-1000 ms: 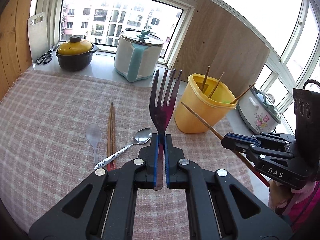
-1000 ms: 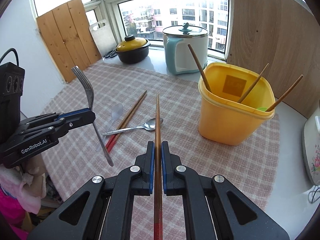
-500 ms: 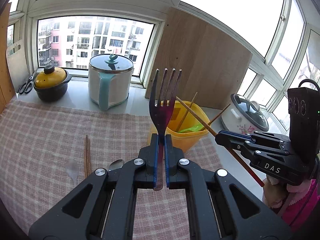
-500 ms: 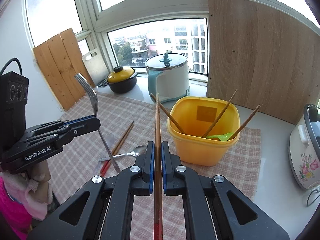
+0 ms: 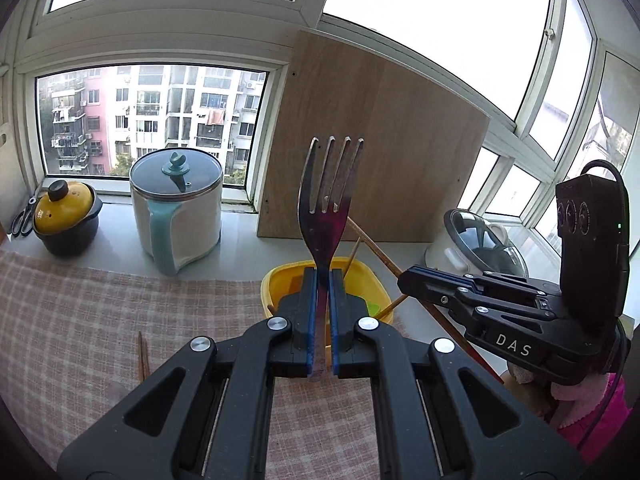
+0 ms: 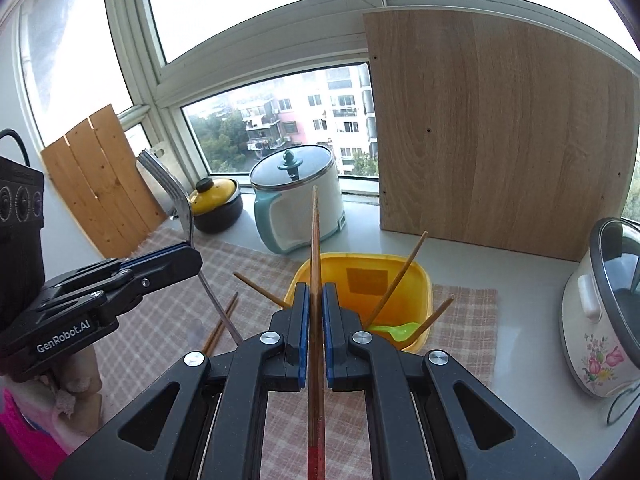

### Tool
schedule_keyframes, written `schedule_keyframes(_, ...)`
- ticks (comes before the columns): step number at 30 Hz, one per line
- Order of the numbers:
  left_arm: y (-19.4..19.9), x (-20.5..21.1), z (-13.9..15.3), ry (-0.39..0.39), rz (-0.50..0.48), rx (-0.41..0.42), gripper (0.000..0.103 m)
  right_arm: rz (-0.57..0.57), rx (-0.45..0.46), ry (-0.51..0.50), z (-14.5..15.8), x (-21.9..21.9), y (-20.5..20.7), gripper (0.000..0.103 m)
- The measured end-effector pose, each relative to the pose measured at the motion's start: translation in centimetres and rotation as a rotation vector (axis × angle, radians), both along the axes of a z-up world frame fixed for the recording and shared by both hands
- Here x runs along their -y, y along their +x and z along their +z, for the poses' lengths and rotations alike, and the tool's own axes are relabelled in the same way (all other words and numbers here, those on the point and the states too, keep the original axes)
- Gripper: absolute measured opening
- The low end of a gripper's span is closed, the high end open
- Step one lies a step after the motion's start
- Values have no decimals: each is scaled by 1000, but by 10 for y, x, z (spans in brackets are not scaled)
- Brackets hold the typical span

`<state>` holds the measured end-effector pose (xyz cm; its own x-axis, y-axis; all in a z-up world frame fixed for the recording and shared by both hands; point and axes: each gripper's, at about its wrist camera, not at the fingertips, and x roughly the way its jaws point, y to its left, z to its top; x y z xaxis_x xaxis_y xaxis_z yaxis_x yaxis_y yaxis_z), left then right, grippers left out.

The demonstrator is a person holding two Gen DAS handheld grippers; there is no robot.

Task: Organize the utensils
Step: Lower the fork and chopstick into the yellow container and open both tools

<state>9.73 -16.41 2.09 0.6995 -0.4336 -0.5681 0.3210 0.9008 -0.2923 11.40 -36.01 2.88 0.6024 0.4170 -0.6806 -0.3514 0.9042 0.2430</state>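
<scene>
The left gripper (image 5: 322, 280) has its jaws clamped flat on the neck of a shiny metal four-tined fork (image 5: 325, 204), tines up, handle running back down between the pads. The fork's long axis follows the gripper's pointing line, so the tines lead and the handle end trails toward the hand. Directly beyond and below the fingertips sits the yellow plastic utensil tub (image 5: 276, 280), its rim showing on both sides of the jaws; the tub lies straight ahead of this gripper and partly hidden by it.

The right gripper (image 6: 315, 300) is pinched on a single brown wooden chopstick with a red end (image 6: 316, 240), held lengthwise along the pointing line, the red end toward the hand. The same tub (image 6: 424, 280) lies just ahead and slightly right of these jaws, with three chopsticks and a green plastic spoon (image 6: 394, 327) already leaning inside.

Both grippers look about equally near the tub. In my judgement each utensil must be tipped more steeply downward before release, since both lean forward over the opening.

A pair of chopsticks (image 6: 218, 326) remains on the checked tablecloth (image 6: 168, 252), to the left.
</scene>
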Motion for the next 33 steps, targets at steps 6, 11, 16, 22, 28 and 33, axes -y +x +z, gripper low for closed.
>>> schedule_keyframes(6,22,10,1,6,2,-3,3,-22,15,25,-1,0,24,5)
schedule_keyframes(11,38,13,-3,6,8,-17,3,-52,18,81,-11,1,42,5)
schedule_keyframes(16,48,13,-9,19,18,-24,3,-96,44,127,-20,2,59,5)
schedule_keyframes(22,56,14,-19,31,10,-35,3,-113,50,156,-35,-2,68,5)
schedule_keyframes(28,66,15,-29,21,6,-57,3,-110,65,147,-43,-3,77,5)
schedule_keyframes(33,73,17,-37,23,0,-72,3,-106,82,115,-43,-7,80,5)
